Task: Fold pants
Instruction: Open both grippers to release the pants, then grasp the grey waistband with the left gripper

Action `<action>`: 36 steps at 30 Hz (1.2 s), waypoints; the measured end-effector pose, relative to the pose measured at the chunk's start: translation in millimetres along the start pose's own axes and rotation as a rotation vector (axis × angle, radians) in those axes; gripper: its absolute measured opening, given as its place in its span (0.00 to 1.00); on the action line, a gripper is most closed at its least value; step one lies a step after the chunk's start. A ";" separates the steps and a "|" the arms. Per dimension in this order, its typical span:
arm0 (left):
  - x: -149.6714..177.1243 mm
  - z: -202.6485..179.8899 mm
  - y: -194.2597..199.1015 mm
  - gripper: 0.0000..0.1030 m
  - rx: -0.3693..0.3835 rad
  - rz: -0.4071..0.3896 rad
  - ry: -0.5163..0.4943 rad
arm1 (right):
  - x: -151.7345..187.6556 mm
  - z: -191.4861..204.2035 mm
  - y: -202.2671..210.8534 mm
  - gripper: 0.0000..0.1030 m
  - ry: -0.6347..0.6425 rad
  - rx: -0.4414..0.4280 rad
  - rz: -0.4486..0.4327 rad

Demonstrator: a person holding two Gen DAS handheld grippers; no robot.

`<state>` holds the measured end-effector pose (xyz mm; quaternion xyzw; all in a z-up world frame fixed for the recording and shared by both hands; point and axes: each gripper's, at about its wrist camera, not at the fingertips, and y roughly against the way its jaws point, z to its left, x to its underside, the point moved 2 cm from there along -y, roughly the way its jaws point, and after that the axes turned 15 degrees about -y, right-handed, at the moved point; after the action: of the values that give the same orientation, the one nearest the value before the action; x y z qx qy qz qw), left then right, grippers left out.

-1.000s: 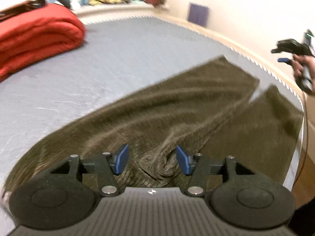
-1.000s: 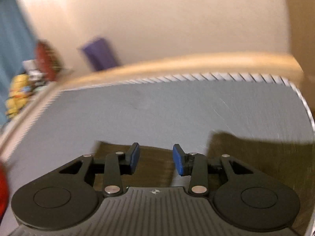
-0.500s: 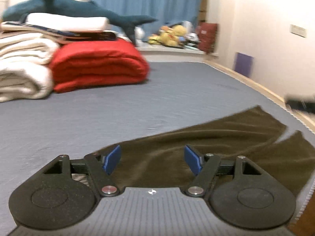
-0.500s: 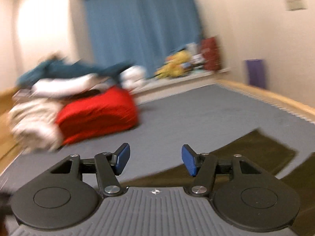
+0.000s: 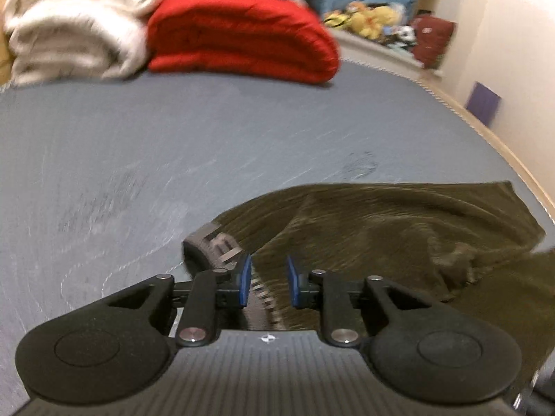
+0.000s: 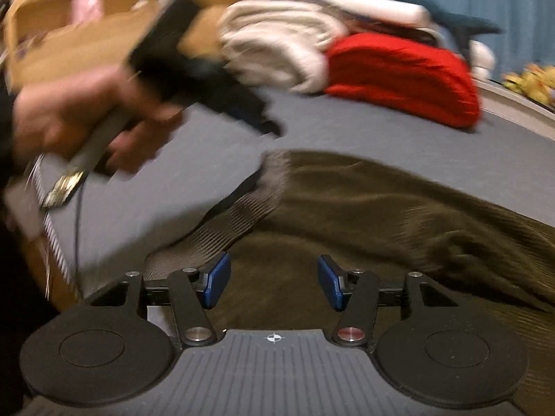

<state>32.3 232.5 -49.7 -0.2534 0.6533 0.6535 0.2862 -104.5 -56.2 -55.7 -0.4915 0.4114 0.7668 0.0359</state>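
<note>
Dark olive ribbed pants lie spread on the grey bed, with a grey ribbed waistband at their left end. My left gripper hovers just over the waistband, jaws partly open with a narrow gap and nothing between them. In the right wrist view the pants and waistband lie ahead. My right gripper is open and empty above the pants near the waist. The left gripper, held in a hand, shows blurred at upper left there.
A folded red blanket and white bedding are stacked at the far end of the grey bed. Plush toys sit on the sill. The wall and bed edge run along the right.
Both grippers have swung from the leg end to the waistband end of the pants and dropped lower. My left jaws have narrowed. My right jaws have stayed open.
</note>
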 end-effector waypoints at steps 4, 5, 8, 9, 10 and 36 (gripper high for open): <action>10.3 25.9 -27.0 0.54 -0.002 0.075 0.115 | 10.8 17.9 -20.1 0.57 0.055 -0.068 0.089; 12.6 28.8 -32.2 0.58 -0.004 0.092 0.132 | 13.0 25.4 -24.3 0.57 0.079 -0.097 0.122; 17.8 37.8 -48.7 0.66 -0.004 0.127 0.177 | 19.6 43.2 -33.0 0.59 0.182 -0.163 0.196; 18.8 39.5 -54.2 0.66 0.006 0.136 0.190 | 24.1 46.8 -33.3 0.60 0.214 -0.174 0.210; 19.4 40.1 -59.6 0.67 0.017 0.146 0.202 | 29.2 50.3 -36.0 0.60 0.261 -0.172 0.224; -2.3 37.2 -43.6 0.28 -0.067 0.074 0.100 | 27.7 88.9 -40.2 0.07 0.450 -0.279 0.248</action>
<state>66.3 268.8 -78.4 -0.2709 0.6536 0.6715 0.2202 -164.8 19.8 -85.4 -0.5956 0.3564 0.6860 -0.2182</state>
